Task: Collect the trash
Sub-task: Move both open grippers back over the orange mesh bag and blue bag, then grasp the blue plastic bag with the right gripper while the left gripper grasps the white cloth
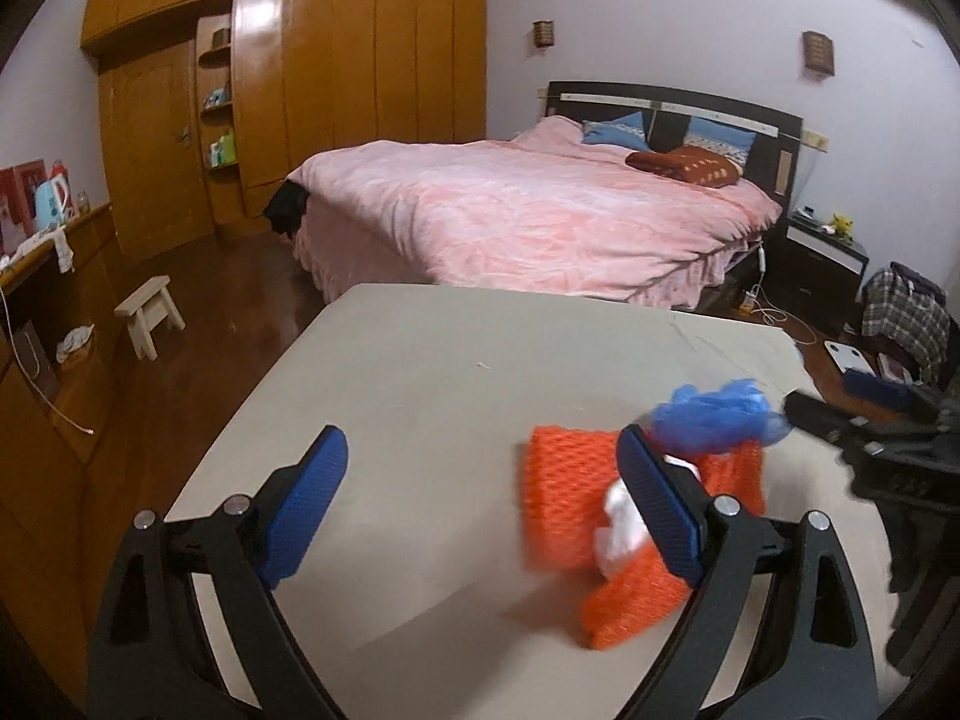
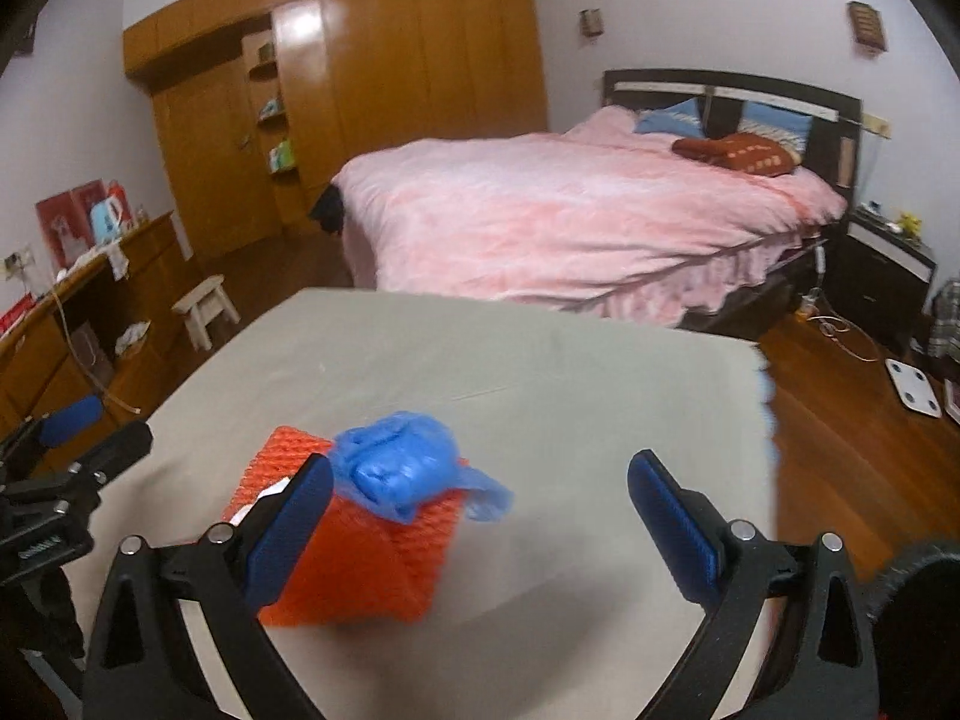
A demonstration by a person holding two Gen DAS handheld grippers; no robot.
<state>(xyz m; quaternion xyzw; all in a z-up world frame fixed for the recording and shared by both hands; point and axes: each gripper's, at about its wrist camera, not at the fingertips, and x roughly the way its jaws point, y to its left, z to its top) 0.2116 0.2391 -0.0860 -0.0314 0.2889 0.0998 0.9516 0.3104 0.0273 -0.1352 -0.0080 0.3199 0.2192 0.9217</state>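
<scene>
An orange foam net (image 1: 564, 498) lies on the grey tabletop (image 1: 420, 372), with a crumpled blue plastic bag (image 1: 714, 414) on its far side and a bit of white paper (image 1: 618, 522) on it. My left gripper (image 1: 480, 441) is open; its right finger (image 1: 654, 498) stands in front of the net, and nothing is pressed between the pads. In the right wrist view the blue bag (image 2: 402, 468) sits on top of the orange net (image 2: 372, 558), just right of the left finger (image 2: 294, 522). My right gripper (image 2: 480, 465) is open and holds nothing.
A pink bed (image 1: 528, 216) stands beyond the table's far edge. A small wooden stool (image 1: 150, 312) and a long wooden counter (image 1: 36, 312) are at the left, a dark nightstand (image 2: 888, 282) and a white floor scale (image 2: 912, 393) at the right. The table (image 2: 540, 372) drops off to wooden floor on the right.
</scene>
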